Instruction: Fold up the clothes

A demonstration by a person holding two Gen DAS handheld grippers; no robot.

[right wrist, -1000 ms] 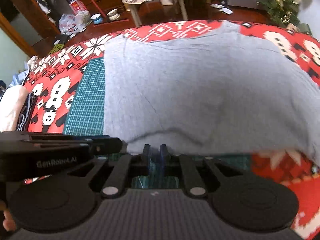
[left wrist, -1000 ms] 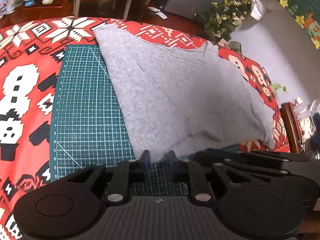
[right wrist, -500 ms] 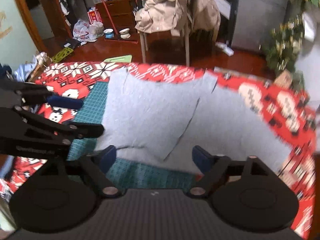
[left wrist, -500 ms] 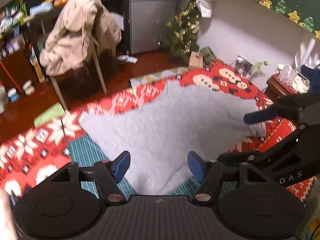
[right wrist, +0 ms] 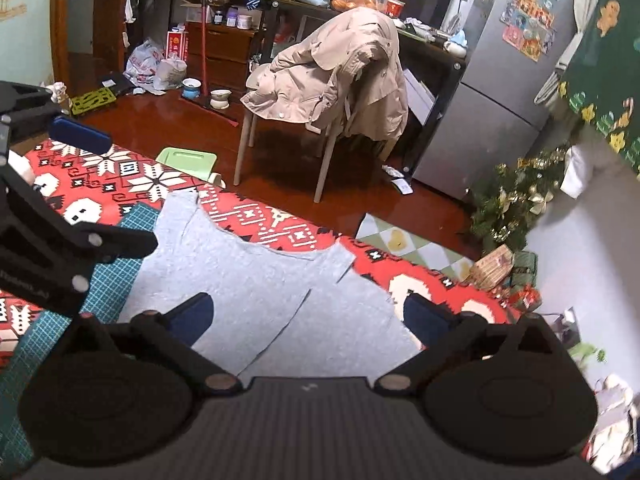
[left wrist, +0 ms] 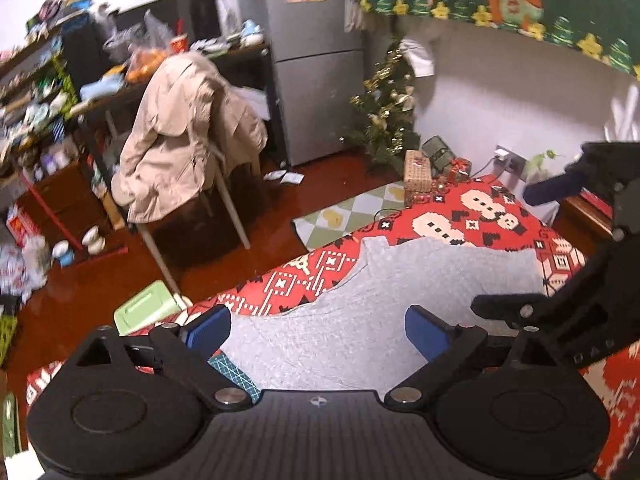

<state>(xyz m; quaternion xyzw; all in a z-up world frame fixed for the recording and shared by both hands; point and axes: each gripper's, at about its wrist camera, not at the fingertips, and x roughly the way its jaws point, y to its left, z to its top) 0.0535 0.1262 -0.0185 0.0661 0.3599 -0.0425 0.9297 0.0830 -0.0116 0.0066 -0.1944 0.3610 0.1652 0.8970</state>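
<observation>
The left gripper [left wrist: 318, 334] is seen with its jaws opening wide and nothing caught between the blue pads [left wrist: 208, 330]. Ahead of and below it the grey shirt [left wrist: 400, 292] is spread flat on the red cloth [left wrist: 304, 280], over a green mat [right wrist: 116, 280]. The right gripper [right wrist: 308, 316] is likewise opening, its jaws clear of the fabric, with the shirt's folded edge lying just below. Beyond both, a chair [right wrist: 328, 92] draped with a coat is seen.

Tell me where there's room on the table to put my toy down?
Bare red cloth lies behind the grey shirt, toward the chair. More shows right of the shirt. The green mat strip on its left is crowded by the left gripper.
</observation>
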